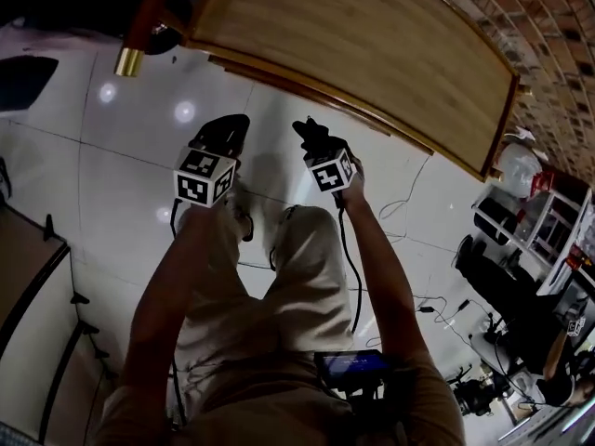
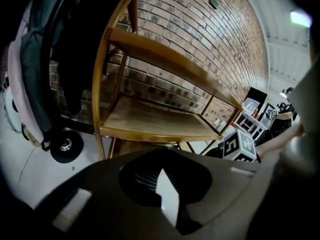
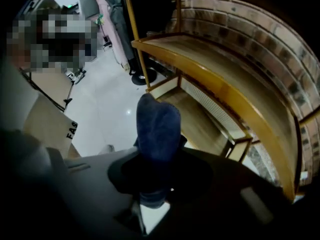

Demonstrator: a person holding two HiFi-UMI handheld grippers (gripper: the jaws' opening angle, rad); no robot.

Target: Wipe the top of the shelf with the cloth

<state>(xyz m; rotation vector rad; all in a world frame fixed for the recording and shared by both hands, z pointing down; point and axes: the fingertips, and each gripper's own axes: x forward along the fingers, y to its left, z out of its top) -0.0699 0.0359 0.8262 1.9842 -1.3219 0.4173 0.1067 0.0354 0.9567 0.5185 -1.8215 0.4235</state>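
Right gripper (image 1: 314,136), clamped on a dark blue cloth (image 3: 158,129) standing up from its jaws, hovers short of the wooden shelf top (image 1: 372,54) at 12 o'clock, seemingly poised to wipe, with the left gripper (image 1: 221,133) closed and empty at its 9 o'clock.

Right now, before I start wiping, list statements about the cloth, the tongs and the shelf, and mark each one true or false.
1. The right tongs grip a blue cloth. True.
2. The cloth lies flat on the shelf top. False: it is held in the tongs, off the shelf.
3. The left tongs hold nothing. True.
4. The wall behind the shelf is plain white plaster. False: it is brick.
5. Both tongs are over the white floor, short of the shelf. True.
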